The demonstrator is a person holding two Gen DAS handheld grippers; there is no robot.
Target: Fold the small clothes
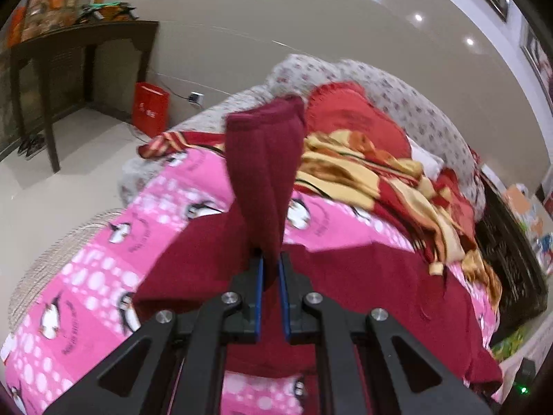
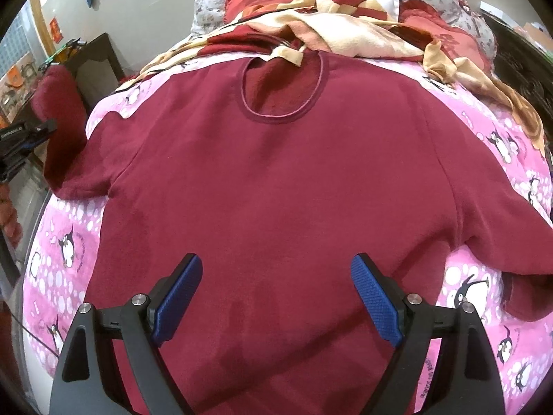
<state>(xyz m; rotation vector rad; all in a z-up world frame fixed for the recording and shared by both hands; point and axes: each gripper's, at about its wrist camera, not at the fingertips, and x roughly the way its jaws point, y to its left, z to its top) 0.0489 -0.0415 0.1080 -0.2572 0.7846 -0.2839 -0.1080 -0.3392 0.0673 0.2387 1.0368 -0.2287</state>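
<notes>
- Maroon shirt (image 2: 276, 180) lies flat on the pink penguin blanket (image 2: 484, 276).
- Left gripper (image 1: 271, 269) — jaws clamped on a lifted sleeve (image 1: 264, 173).
- Right gripper (image 2: 276, 297) — jaws apart above the hem.

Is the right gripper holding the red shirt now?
No, the right gripper hangs wide open above the red shirt.

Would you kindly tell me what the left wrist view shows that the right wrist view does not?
Only the left wrist view shows the left gripper shut on the maroon top's sleeve, plus a red paper bag on the floor. Only the right wrist view shows the open right gripper and the round neckline. Both show the maroon knit top on the pink penguin blanket.
</notes>
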